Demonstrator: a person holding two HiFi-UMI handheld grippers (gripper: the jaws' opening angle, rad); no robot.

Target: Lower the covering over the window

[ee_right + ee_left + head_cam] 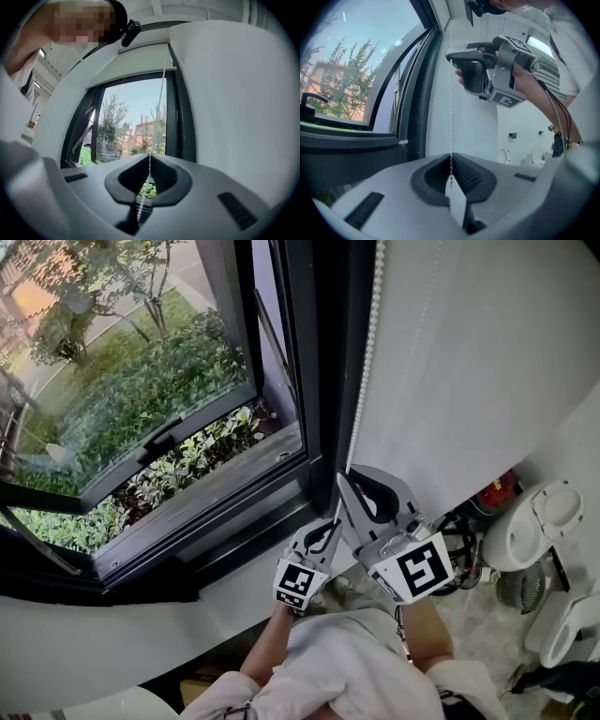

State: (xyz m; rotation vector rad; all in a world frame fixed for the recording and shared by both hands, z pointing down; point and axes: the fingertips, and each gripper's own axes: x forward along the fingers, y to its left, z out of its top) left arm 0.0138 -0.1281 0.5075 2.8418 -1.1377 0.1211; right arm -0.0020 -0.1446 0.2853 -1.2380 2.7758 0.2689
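A white bead chain point(366, 381) hangs down the right side of the dark window frame point(323, 381), next to the white wall point(469, 352). My right gripper point(341, 480) is shut on the chain, which runs down from above into its closed jaws point(150, 157). Just below it, my left gripper point(330, 524) is shut on the same chain point(451, 117), pinched between its pads at the tips point(451, 158). In the left gripper view the right gripper point(451, 58) shows higher up on the chain. Trees and a building show through the bare glass point(131, 122).
A casement sash point(141, 456) stands open outward over green shrubs. White appliances point(534, 521) and a red item point(497, 491) stand low at the right, with cables beside them. A pale sill point(112, 643) runs below the window.
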